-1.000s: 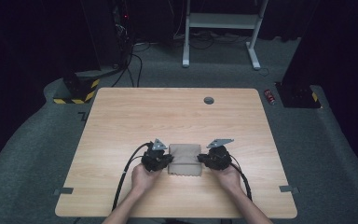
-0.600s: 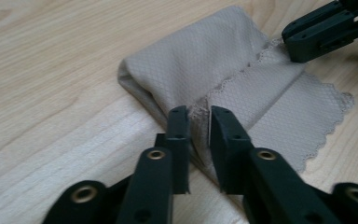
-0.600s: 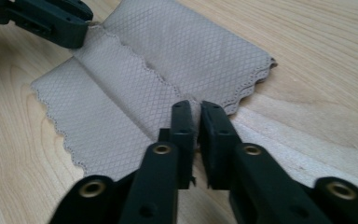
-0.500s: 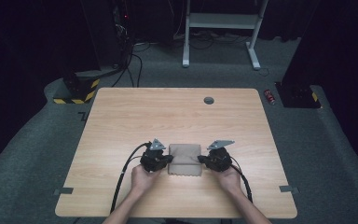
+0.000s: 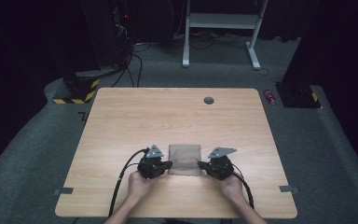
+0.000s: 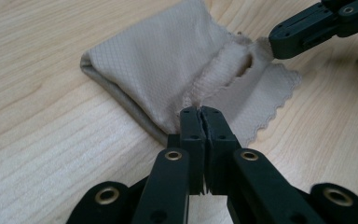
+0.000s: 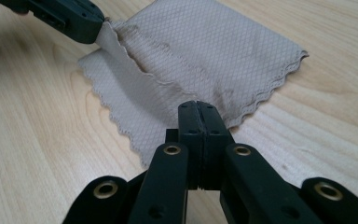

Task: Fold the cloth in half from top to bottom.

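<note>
High view first: where is the cloth I'm working on?

– The beige cloth lies folded into a small square on the table, close to its near edge and about midway between the left and right edges. The rest of the wooden surface is bare apart from a small dark round fitting near the far edge.

And what are my claws doing to it?

– Your left gripper meets the cloth's near left corner and your right gripper its near right corner. Both sets of jaws are closed tight, each pinching fabric. In the left gripper view the black jaws meet on the top layer's edge, and that layer rises slightly off the one beneath, whose scalloped hem shows on the wood. The right gripper view shows the same: jaws together on the hem, cloth fanning away from them.

Why hold it there, both sides at once?

– Probably so the layer travels as one straight edge. With a corner in each claw the hem stays taut between them, and you can carry it towards the far edge without it sagging or twisting. Whether that folds or opens the cloth I can't tell from here.

Anything in the way?

– No. Your hands rest low near the table's near edge, cables trailing back towards you, well apart from the fitting.
</note>
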Tool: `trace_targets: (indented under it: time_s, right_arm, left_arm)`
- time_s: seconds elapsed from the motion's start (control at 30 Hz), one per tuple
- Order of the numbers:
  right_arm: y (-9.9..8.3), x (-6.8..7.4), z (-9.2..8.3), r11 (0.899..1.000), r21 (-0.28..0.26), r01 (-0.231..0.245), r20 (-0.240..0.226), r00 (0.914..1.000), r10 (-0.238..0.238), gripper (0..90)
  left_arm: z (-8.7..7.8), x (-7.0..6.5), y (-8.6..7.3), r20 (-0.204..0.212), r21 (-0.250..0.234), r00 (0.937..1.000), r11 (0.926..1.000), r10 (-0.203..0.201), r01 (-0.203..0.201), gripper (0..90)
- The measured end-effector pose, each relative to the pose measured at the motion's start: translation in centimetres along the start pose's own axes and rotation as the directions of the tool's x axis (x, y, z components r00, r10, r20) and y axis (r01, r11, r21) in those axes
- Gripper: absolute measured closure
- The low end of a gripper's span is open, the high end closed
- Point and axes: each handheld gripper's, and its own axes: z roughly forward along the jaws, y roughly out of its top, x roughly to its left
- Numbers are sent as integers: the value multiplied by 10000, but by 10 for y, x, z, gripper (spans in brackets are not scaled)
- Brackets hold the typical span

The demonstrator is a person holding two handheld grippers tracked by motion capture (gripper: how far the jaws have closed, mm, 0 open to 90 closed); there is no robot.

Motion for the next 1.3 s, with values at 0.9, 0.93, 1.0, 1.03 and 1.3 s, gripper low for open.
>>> trace_targets:
  time_s: [0.9,0.93,1.0,1.03,1.3]
  right_arm:
    - [8,-9,9,9990,-114,-434,-100,9990,432,891]
    - [8,-7,8,9992,-84,-383,-122,9992,382,894]
    - [8,-2,5,10000,-4,-43,-115,9999,43,896]
    - [7,1,4,10000,18,62,-121,9999,-62,896]
    - [-5,13,-6,9985,192,522,-324,9981,-516,894]
  left_arm:
    - [3,-4,3,259,-127,9993,9996,-252,255,889]
    - [2,-5,3,290,-125,9994,9997,-190,194,898]
    - [1,-6,3,367,-19,9993,10000,-52,53,900]
    - [0,-7,2,368,12,9993,10000,16,-16,900]
    - [-6,-11,-10,330,-54,9994,10000,-75,76,884]
